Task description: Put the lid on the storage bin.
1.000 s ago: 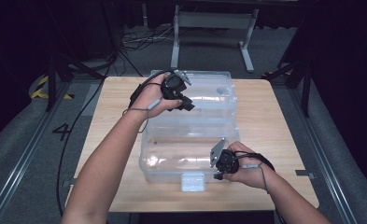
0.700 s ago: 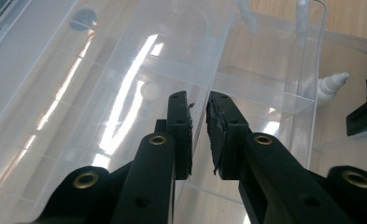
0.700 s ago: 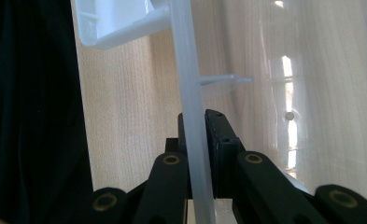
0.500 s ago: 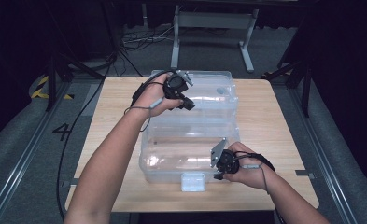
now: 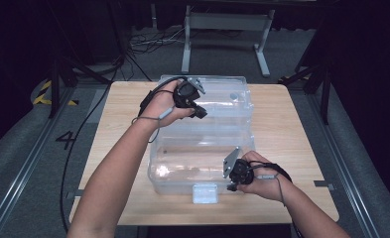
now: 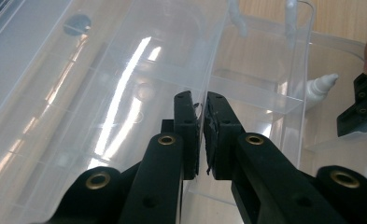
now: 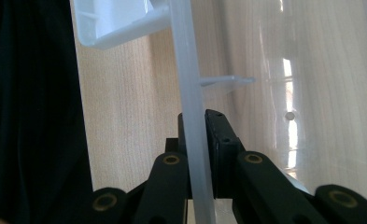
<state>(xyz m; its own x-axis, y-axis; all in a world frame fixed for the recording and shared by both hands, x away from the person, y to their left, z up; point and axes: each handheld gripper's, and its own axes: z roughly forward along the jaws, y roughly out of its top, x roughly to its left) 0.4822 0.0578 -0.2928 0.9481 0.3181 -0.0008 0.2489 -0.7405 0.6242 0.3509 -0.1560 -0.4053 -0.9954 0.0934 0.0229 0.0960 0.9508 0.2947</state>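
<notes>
Gripping a clear plastic storage box [image 5: 202, 148] on the pale wooden table [image 5: 292, 148], the left gripper [image 5: 198, 110] pinches its raised lid's edge, jaws closed; the right gripper [image 5: 230, 186] clamps the front wall; opening seems under way; next likely needs steady lifting

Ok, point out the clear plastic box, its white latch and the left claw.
clear plastic box [image 5: 182, 166], high view, on its near wall.
white latch [image 5: 205, 193], high view, on its front face.
left claw [image 6: 203, 135], left gripper view, midway between the fingertips.
</notes>
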